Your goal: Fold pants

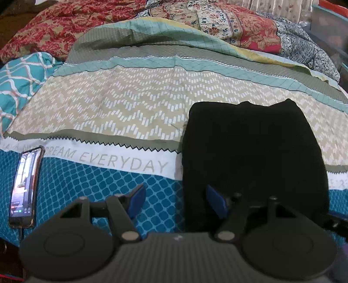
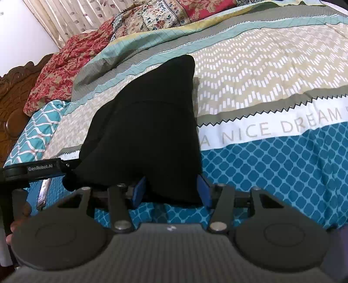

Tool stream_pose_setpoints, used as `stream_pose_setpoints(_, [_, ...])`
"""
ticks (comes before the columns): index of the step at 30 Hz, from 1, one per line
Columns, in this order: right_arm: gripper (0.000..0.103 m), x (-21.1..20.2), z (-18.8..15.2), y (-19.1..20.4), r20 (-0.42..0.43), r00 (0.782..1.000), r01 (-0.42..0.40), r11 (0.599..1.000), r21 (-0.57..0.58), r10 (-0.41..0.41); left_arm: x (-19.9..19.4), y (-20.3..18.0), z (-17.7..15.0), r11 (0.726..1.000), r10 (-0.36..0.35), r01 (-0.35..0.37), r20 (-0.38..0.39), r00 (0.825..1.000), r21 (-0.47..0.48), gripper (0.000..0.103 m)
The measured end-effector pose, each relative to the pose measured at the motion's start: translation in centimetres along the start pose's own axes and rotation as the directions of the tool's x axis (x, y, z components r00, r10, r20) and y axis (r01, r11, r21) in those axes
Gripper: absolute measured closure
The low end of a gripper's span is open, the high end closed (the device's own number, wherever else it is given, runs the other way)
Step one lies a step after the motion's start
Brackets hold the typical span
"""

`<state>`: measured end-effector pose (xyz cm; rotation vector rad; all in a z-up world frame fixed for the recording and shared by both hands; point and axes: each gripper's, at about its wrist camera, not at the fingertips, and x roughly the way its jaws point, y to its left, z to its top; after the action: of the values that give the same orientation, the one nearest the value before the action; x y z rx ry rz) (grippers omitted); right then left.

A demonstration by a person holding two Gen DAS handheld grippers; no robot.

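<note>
The black pants (image 1: 250, 156) lie folded into a compact bundle on the patterned bedspread (image 1: 121, 113). In the left wrist view my left gripper (image 1: 176, 202) stands open just above the cover; its right pad sits over the bundle's left edge and its left pad over the blue squares. In the right wrist view the pants (image 2: 148, 122) spread away from my right gripper (image 2: 171, 191). The bundle's near corner lies between its open jaws, flat and not bunched. The left gripper's arm (image 2: 32, 169) reaches to the bundle's left corner.
A phone (image 1: 25, 187) with a lit screen lies on the blue part of the cover at the left, cable attached. Red floral quilts (image 1: 65, 28) are heaped at the far side. A carved wooden headboard (image 2: 10, 98) and a curtain (image 2: 71, 19) border the bed.
</note>
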<state>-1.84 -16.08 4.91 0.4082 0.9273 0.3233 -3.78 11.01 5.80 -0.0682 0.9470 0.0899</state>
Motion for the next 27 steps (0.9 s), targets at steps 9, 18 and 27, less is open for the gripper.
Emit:
stream_pose_setpoints(9, [0.048,-3.0,0.6,0.8,0.117,0.993,0.021,0.999,-0.029,-0.017,-1.8,0.2,0.1,1.000,0.027,-0.027,0.041,0.999,0.000,0.040])
stream_pose_setpoints(18, [0.048,-3.8,0.6,1.4,0.122,0.992,-0.022,1.000,-0.001,0.022,-4.1,-0.1,-0.3,0.998,0.050,-0.054,0.107,0.993,0.029,0.032])
stream_pose_setpoints(27, [0.047,-2.6,-0.5,1.3,0.065,0.998,-0.027,0.999,0.044,0.024,-4.3,1.6,-1.0,0.999,0.008,-0.003,0.096,0.995,-0.053,0.032])
